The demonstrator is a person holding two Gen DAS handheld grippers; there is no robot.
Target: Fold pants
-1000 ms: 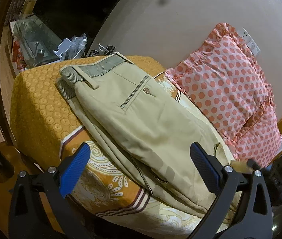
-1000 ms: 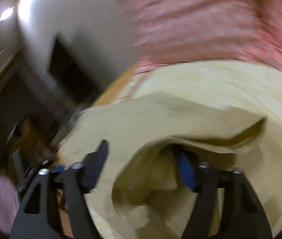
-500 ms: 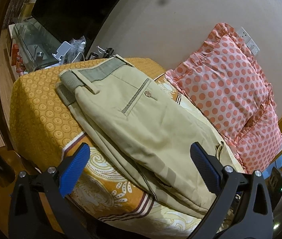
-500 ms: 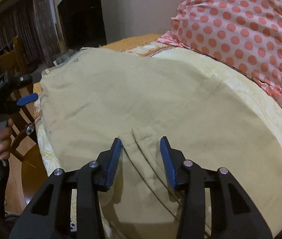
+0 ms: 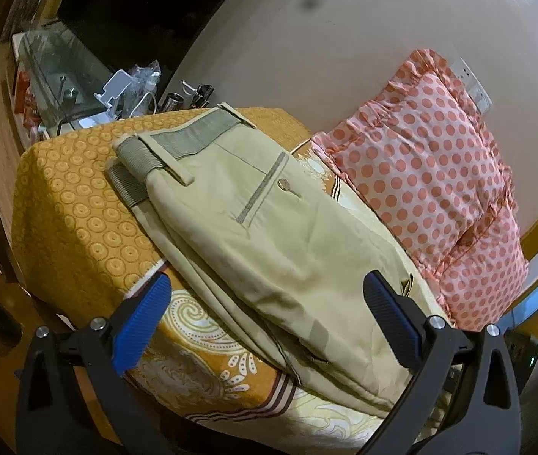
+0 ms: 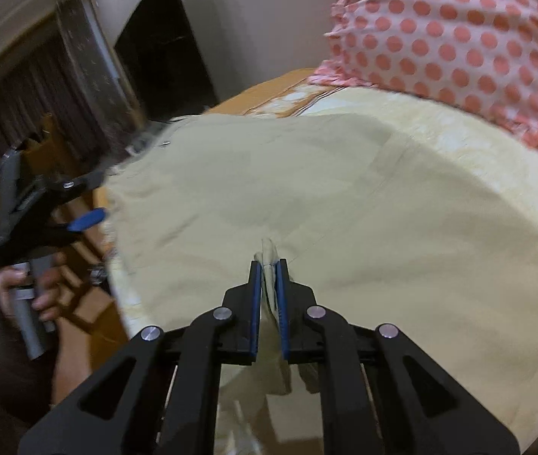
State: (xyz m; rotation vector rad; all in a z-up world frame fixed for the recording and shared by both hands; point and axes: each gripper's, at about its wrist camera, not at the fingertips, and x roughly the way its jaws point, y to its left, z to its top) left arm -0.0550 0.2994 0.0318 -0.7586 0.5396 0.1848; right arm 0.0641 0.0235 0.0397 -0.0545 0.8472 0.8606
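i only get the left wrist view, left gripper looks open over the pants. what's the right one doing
Observer: The right gripper is shut on a pinched ridge of the pants.
Operator: which part of them
Observer: A seamed edge near the bed's front side; I cannot tell which part.
Operator: is my left gripper touching the pants
Observer: From the right wrist view the left gripper hangs open just off the pants' far edge, not touching.

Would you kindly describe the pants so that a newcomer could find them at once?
Look at the bed with the orange patterned sheet, beside the polka-dot pillow. The pants lie across it: plain khaki, with a grey-lined waistband and a buttoned back pocket, the only unpatterned fabric there.
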